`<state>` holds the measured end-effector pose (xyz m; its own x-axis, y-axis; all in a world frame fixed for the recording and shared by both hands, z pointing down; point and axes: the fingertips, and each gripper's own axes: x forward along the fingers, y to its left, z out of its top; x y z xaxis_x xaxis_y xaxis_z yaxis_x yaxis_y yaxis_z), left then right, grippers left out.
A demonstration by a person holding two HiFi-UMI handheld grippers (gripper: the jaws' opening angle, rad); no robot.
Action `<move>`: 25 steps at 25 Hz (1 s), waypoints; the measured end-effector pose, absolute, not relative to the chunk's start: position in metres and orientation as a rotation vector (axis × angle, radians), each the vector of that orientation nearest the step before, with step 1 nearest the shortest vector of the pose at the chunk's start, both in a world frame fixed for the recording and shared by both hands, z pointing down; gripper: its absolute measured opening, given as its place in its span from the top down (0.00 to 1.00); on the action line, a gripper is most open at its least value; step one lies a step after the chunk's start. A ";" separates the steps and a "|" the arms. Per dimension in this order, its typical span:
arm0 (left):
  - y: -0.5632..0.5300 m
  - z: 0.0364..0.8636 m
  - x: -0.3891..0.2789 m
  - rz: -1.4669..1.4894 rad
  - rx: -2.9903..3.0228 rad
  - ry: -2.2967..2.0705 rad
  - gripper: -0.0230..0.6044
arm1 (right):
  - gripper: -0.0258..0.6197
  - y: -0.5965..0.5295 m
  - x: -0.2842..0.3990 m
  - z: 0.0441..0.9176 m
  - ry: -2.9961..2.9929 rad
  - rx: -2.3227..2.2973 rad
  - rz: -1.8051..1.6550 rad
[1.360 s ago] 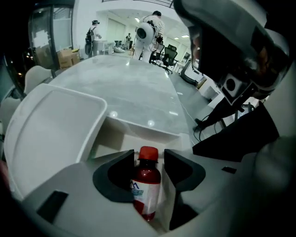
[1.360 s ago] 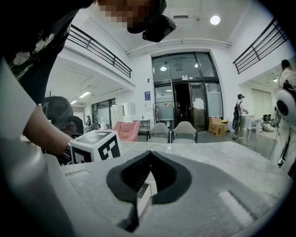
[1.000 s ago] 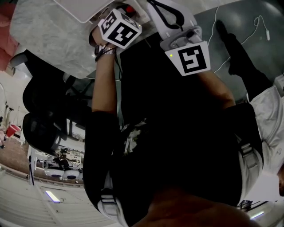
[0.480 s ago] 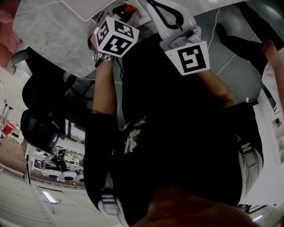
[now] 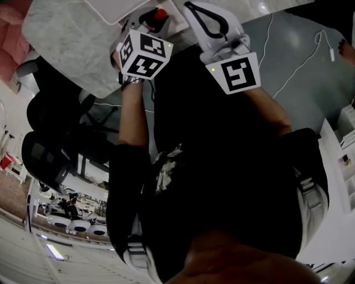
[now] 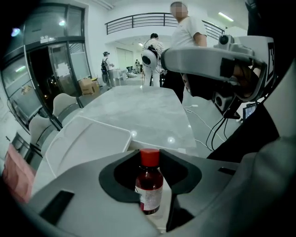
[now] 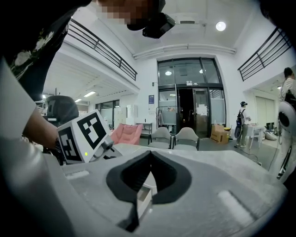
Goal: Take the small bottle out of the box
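The small bottle (image 6: 149, 185), dark red with a red cap and a white label, stands upright between my left gripper's (image 6: 150, 155) jaws, whose dark pads close on its sides. In the head view its red cap (image 5: 161, 14) shows just past the left gripper's marker cube (image 5: 143, 54). My right gripper (image 7: 150, 155) has its jaws closed on a wall of the white box (image 7: 144, 196). It sits just right of the left one, under its own marker cube (image 5: 238, 72). Most of the box is hidden by the jaws.
A white tray-like lid (image 6: 88, 143) lies on the marble table (image 6: 143, 109) to the left of the bottle. Cables (image 6: 201, 115) trail over the table's right side. Grey chairs (image 7: 173, 136) and several people stand beyond the table.
My left gripper has turned and shifted slightly toward the right gripper, and the bottle's red cap has come further into the head view. The right gripper has hardly moved.
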<state>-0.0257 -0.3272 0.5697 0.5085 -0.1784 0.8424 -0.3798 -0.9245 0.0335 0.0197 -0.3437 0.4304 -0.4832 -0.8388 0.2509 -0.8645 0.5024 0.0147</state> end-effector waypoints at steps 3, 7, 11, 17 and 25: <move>-0.328 0.551 -0.028 1.300 2.550 -0.532 0.73 | 0.97 -0.338 0.017 0.422 -2.528 1.444 0.143; -0.328 0.518 -0.030 1.192 2.586 -0.625 0.73 | 0.97 -0.332 0.016 0.405 -2.548 1.444 0.095; -0.326 0.489 -0.037 1.083 2.621 -0.691 0.73 | 0.97 -0.328 0.008 0.391 -2.590 1.437 0.050; -0.323 0.454 -0.046 0.935 2.631 -0.777 0.73 | 0.97 -0.324 -0.003 0.375 -2.625 1.416 0.017; -0.322 0.400 -0.059 0.768 2.681 -0.887 0.73 | 0.97 -0.318 -0.011 0.350 -2.666 1.409 -0.060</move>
